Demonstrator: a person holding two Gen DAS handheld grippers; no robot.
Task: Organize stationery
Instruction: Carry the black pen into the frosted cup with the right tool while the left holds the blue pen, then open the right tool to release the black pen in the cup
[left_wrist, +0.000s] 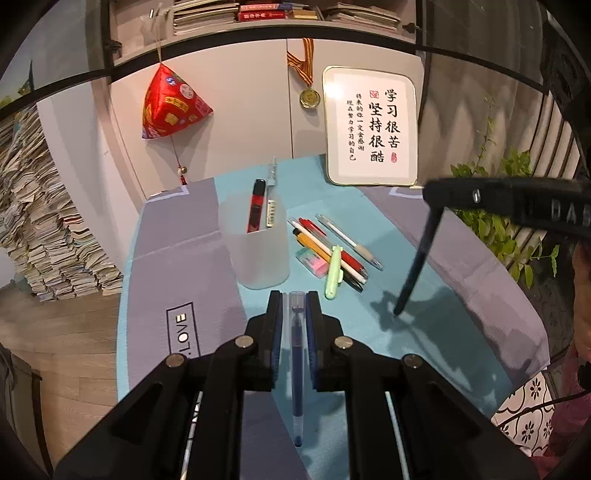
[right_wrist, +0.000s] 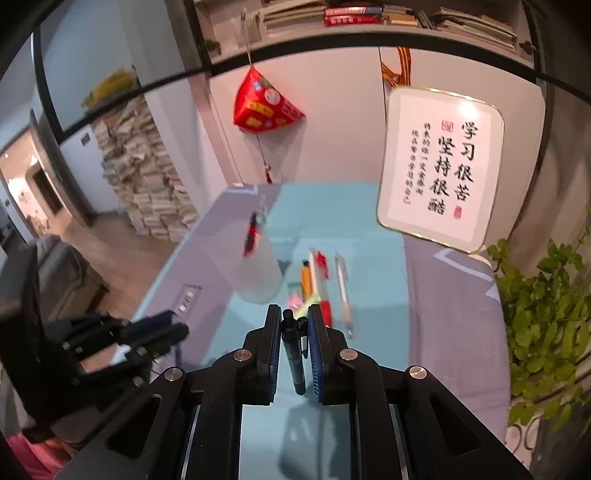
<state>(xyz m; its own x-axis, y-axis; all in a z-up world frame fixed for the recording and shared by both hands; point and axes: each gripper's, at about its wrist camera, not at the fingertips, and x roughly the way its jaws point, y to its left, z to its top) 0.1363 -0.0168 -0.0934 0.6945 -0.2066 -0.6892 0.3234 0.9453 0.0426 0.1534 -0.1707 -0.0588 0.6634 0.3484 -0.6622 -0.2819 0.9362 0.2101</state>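
Clamped between the closed left gripper pads, a blue pen is held above the tablecloth; a black pen is pinched by the right gripper, near the frosted cup.

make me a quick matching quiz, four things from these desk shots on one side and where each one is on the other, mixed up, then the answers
Things:
1. blue pen
2. black pen
3. red and black pen
4. green highlighter

Places:
A. standing in the frosted cup
B. clamped in the right gripper
C. lying on the table with the loose pens
D. clamped in the left gripper

Pairs: 1-D, 2-B, 3-A, 4-C
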